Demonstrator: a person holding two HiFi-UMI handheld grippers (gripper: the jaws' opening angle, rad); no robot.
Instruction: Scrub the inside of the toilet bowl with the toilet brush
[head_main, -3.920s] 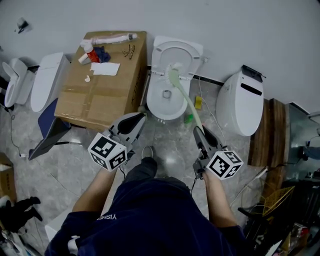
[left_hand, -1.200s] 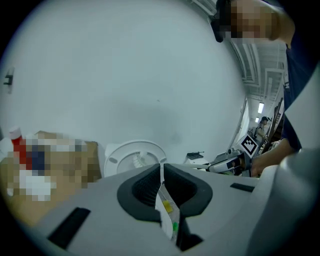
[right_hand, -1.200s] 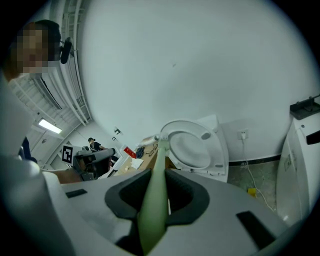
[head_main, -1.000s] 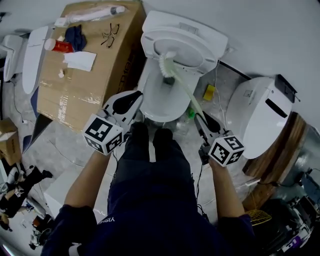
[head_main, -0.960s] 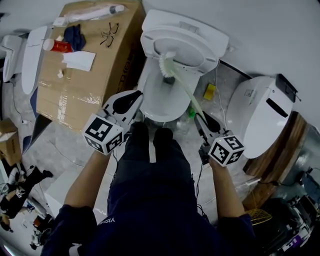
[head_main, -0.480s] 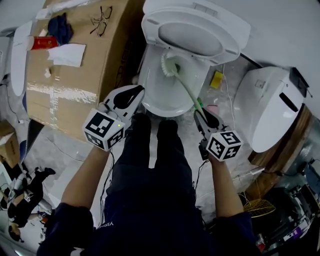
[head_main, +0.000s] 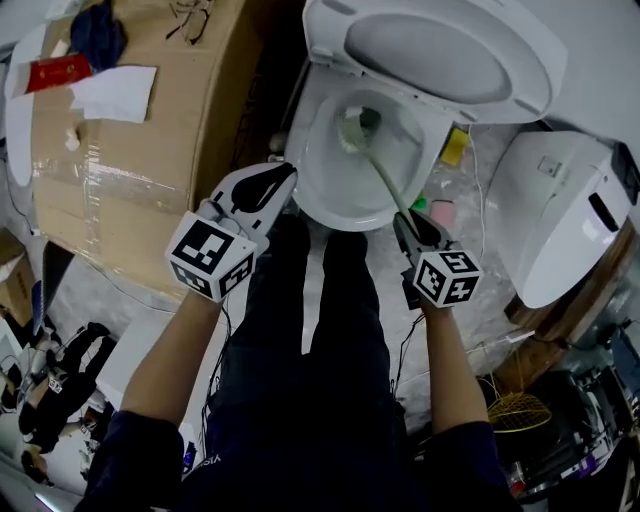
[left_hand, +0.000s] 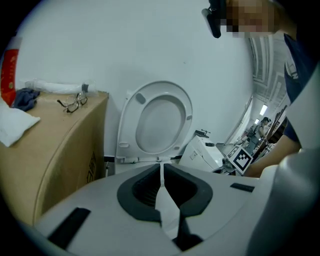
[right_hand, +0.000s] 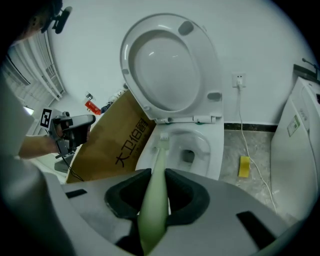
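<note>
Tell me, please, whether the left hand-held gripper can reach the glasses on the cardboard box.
Probably yes: the left hand-held gripper is empty, jaws together, and nothing blocks its way to the glasses atop the cardboard box.

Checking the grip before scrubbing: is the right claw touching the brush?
Touching. The right gripper view shows the right claw shut on the brush, pads against both sides of its handle.

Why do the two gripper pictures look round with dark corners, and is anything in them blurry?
Both gripper views: a wide-angle lens bends straight lines and blackens the corners. Right gripper view: the toilet brush handle is soft up close, the toilet lid sharp. Left gripper view: the cardboard box has curved edges. Head view: even light, less bending.
</note>
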